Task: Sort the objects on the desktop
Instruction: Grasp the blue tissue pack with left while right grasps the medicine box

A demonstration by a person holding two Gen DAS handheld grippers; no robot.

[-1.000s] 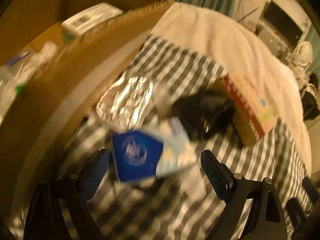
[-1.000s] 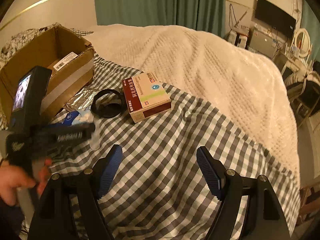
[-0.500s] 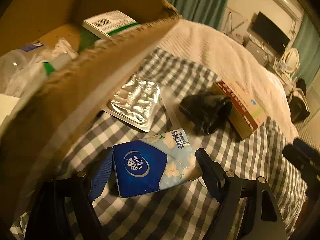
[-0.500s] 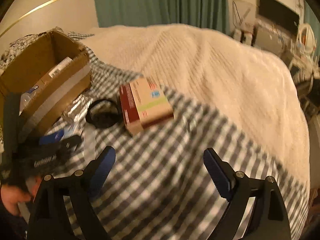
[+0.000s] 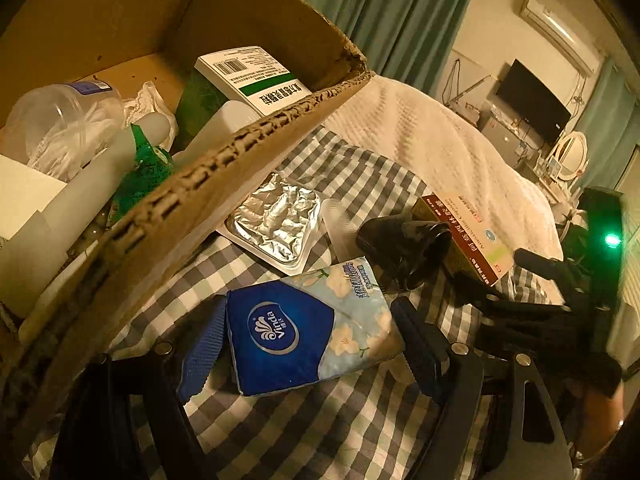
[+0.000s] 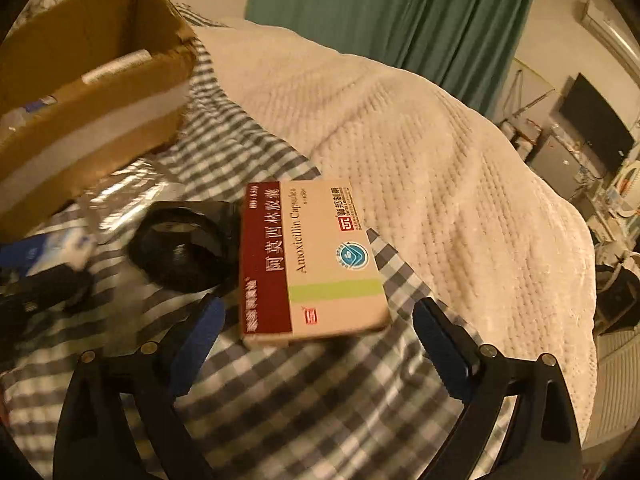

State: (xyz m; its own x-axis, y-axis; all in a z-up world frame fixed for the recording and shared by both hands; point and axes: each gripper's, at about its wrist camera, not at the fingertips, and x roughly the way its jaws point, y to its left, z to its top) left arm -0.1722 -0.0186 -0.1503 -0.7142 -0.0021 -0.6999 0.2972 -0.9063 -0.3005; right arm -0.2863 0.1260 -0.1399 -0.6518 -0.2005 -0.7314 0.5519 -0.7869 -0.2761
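Note:
A blue Vinda tissue pack (image 5: 312, 332) sits between the pads of my left gripper (image 5: 308, 312), which is shut on it just above the checked cloth (image 5: 320, 420), beside the cardboard box (image 5: 224, 152). In the right wrist view a red and beige medicine box (image 6: 316, 264) lies flat on the cloth. My right gripper (image 6: 320, 310) straddles its near end with the jaws opening, and neither pad touches it. A black tape roll (image 6: 180, 248) lies to the left of the medicine box. Beyond it are the tissue pack (image 6: 60, 248) and the left gripper (image 6: 36, 296).
The cardboard box holds a clear bottle (image 5: 64, 120), a green and white carton (image 5: 252, 76) and other items. A crumpled foil tray (image 5: 276, 220) lies against its wall. A white blanket (image 6: 400, 140) covers the far side. A hand (image 5: 600, 412) holds the right gripper's handle.
My left gripper's pads closed onto the tissue pack and it shifted along the cardboard box. My right gripper dropped toward the medicine box, rolled, and its jaws widened.

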